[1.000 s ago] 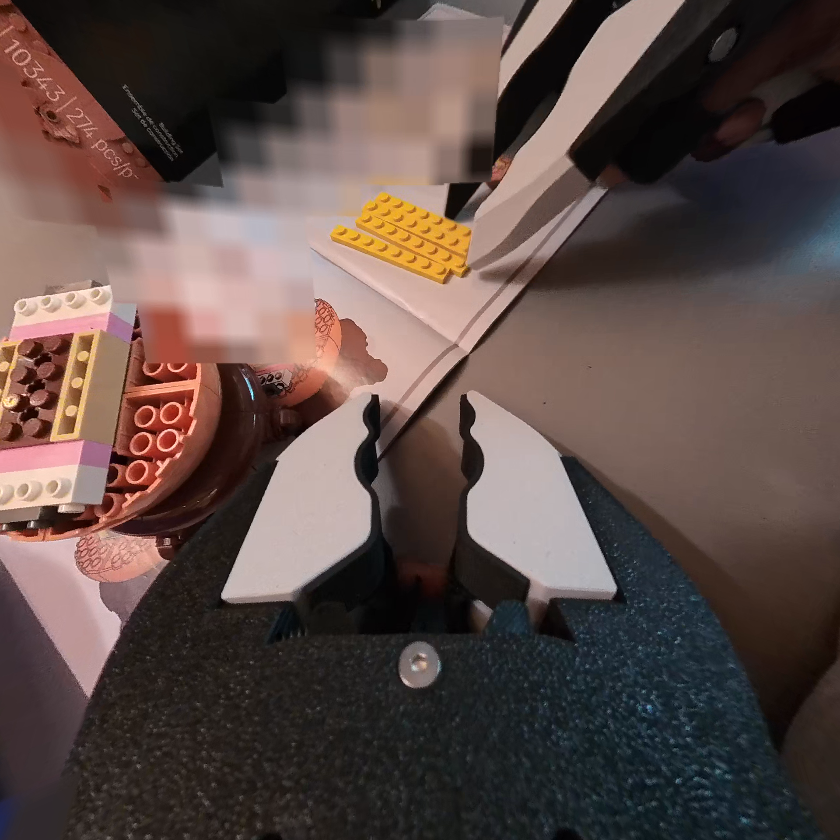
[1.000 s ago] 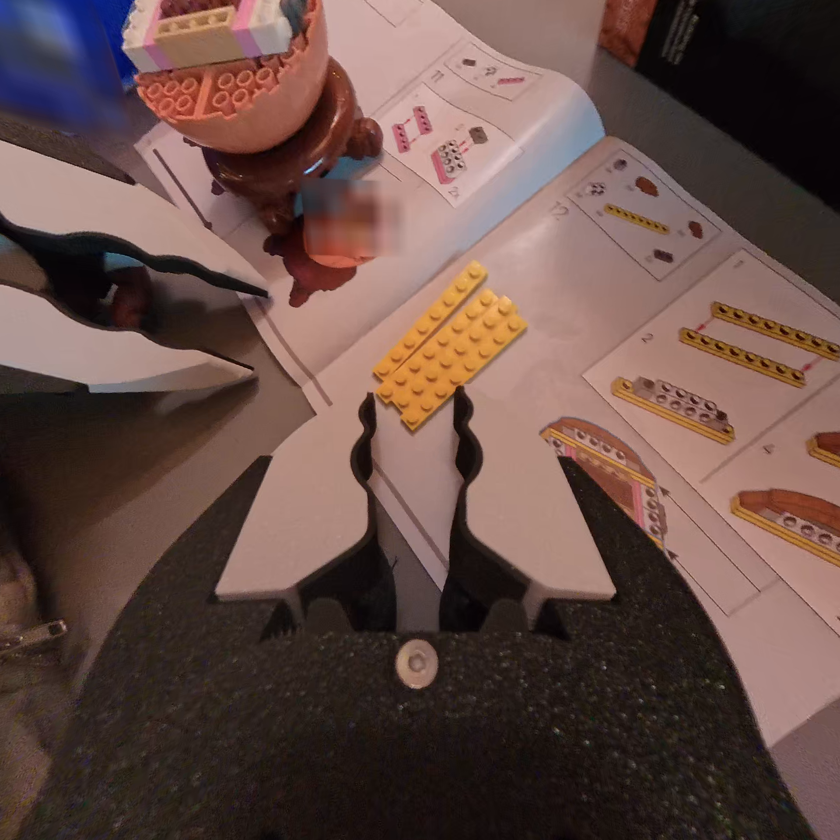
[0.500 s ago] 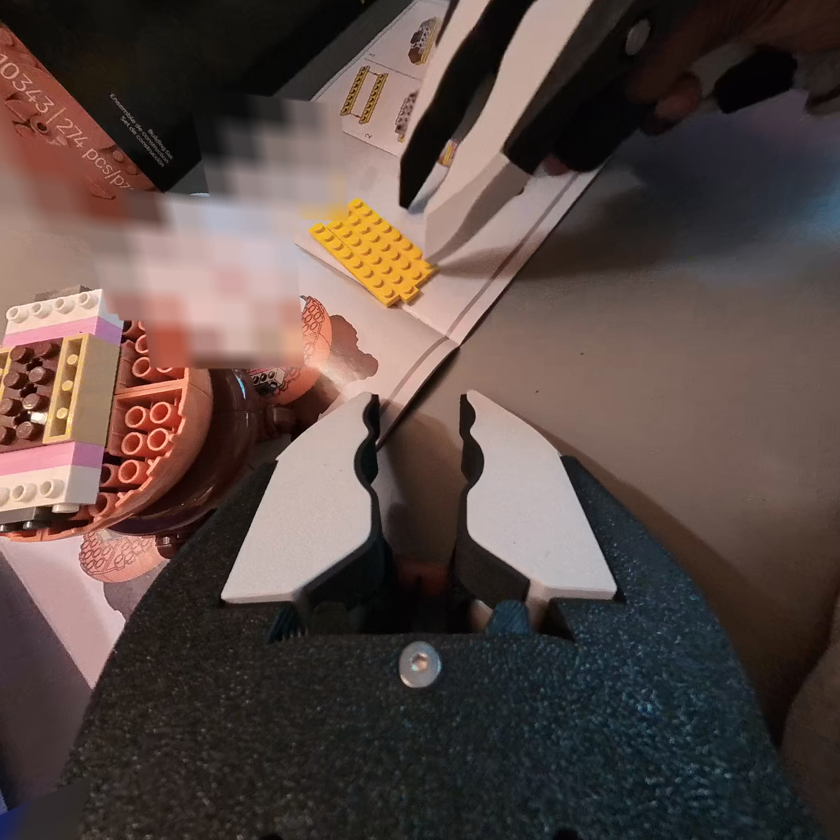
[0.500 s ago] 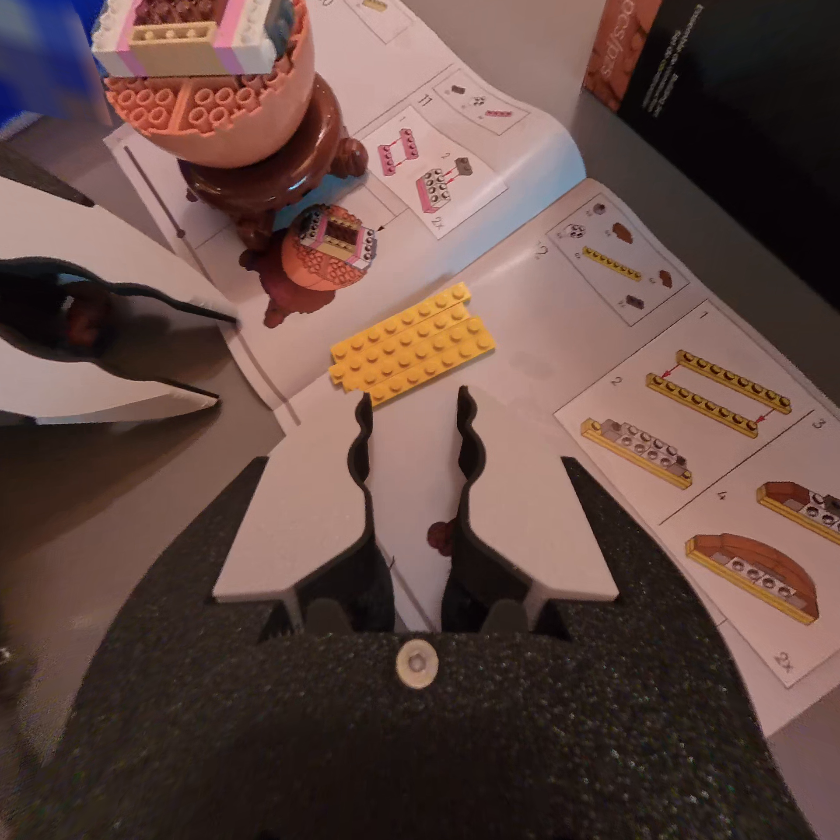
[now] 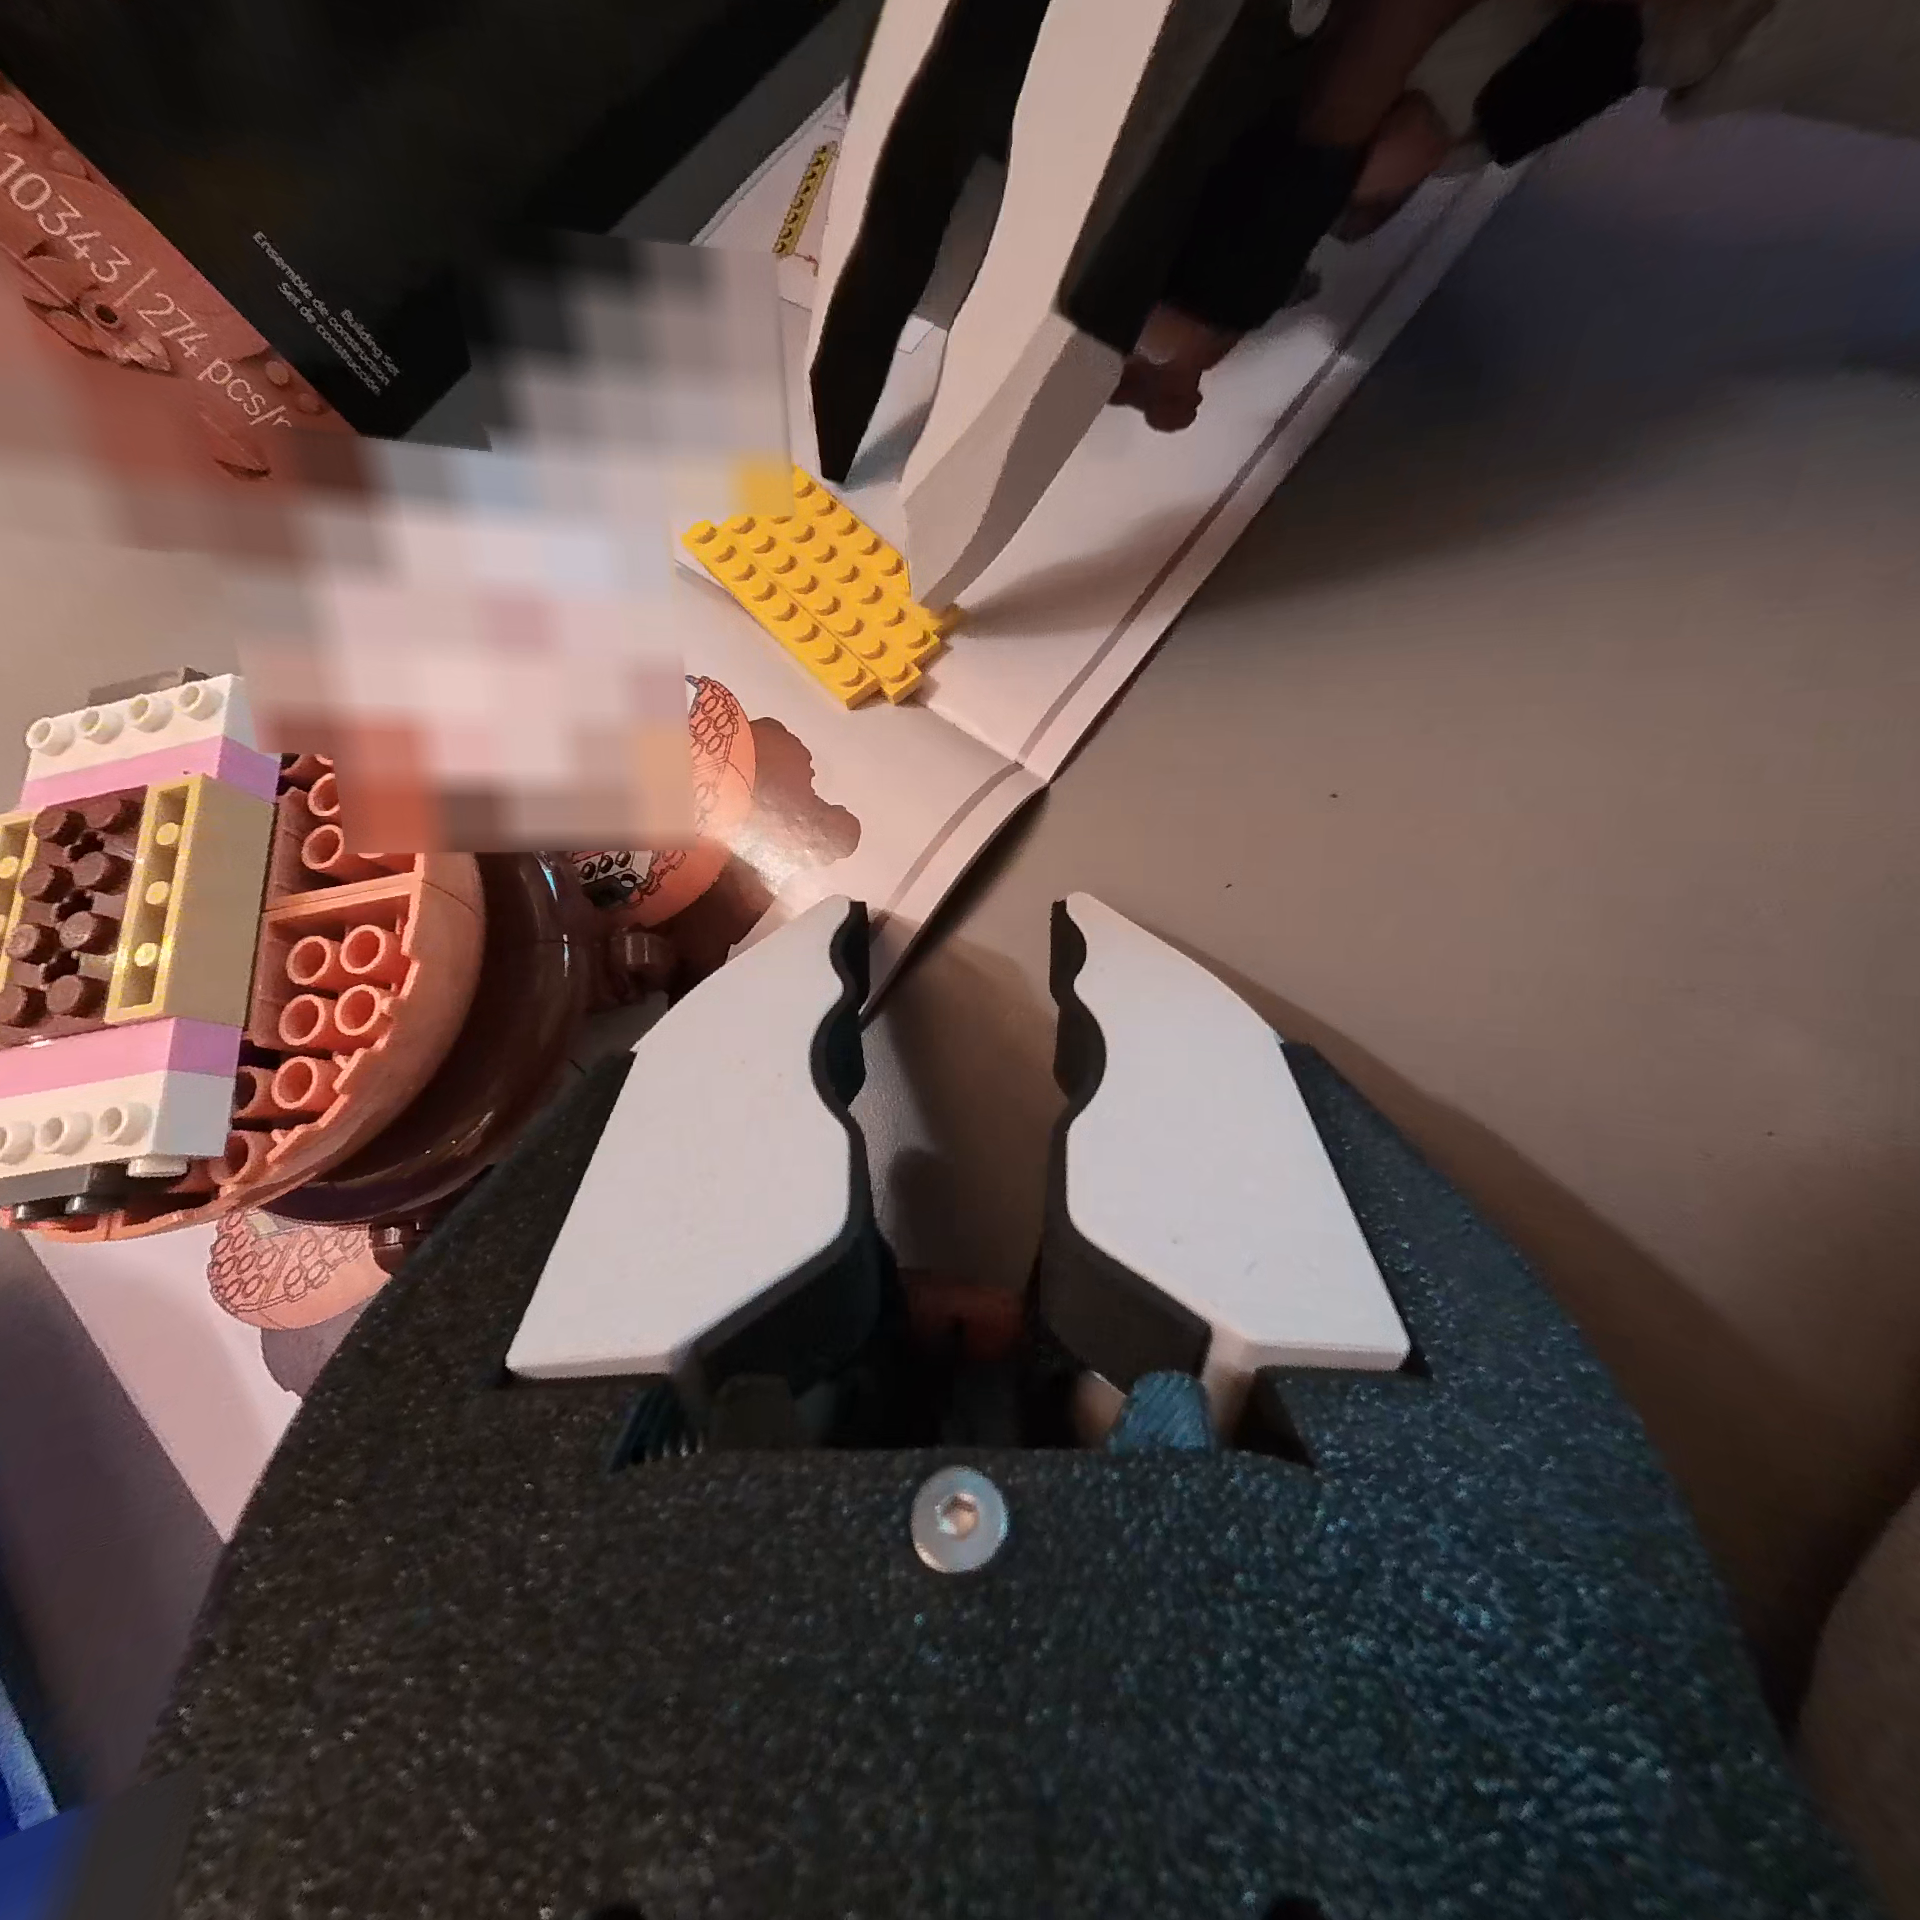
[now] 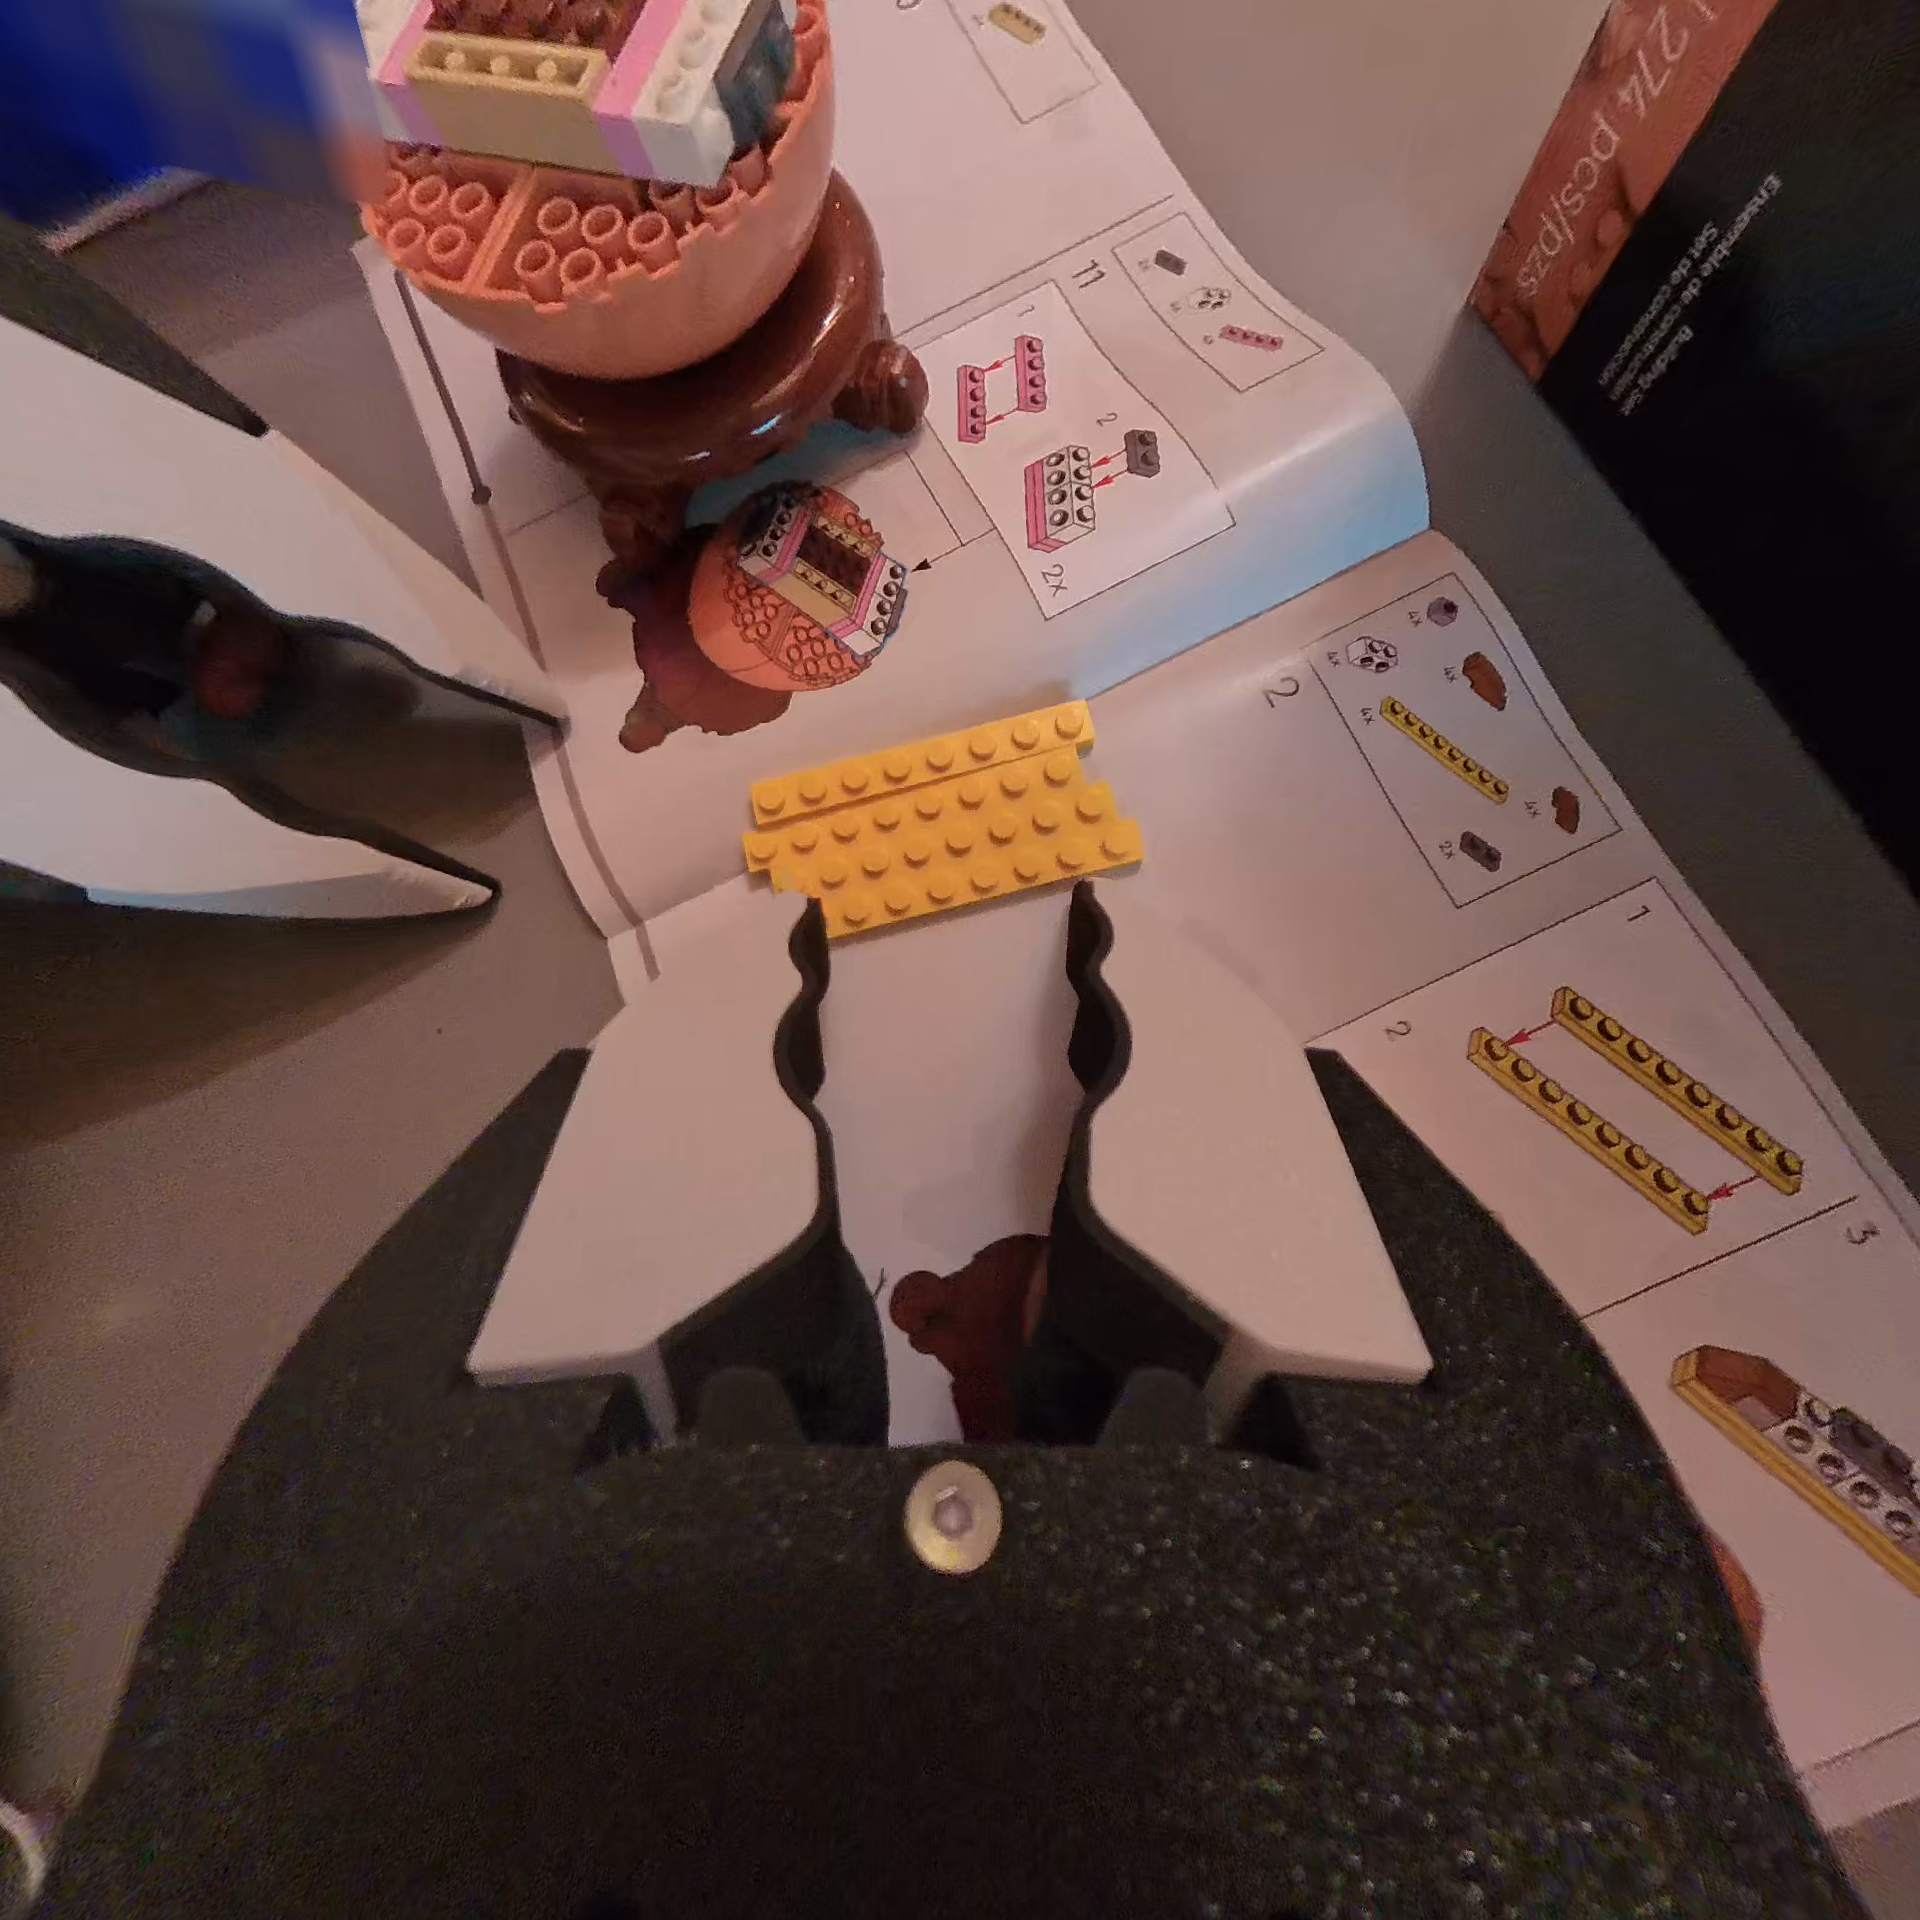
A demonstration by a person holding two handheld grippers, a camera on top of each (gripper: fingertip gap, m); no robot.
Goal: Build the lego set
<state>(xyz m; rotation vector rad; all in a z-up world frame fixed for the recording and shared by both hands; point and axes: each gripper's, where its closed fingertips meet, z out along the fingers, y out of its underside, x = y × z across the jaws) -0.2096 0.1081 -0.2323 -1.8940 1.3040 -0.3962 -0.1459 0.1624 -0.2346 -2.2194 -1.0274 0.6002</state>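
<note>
— Where did the right gripper (image 6: 940, 914) stand?

— Its fingers were apart and empty, tips just short of the yellow plates (image 6: 940, 821) lying side by side on the open instruction booklet (image 6: 1247, 790).

— And beyond them?

— The half-built model (image 6: 613, 197), peach shell on a brown stand, rose farther ahead to the left, with the set's box (image 6: 1704, 270) far right.

— The left gripper (image 5: 956, 935)?

— Also parted, holding nothing, over the grey table (image 5: 1507, 779) at the booklet's corner, the model at its left.
</note>
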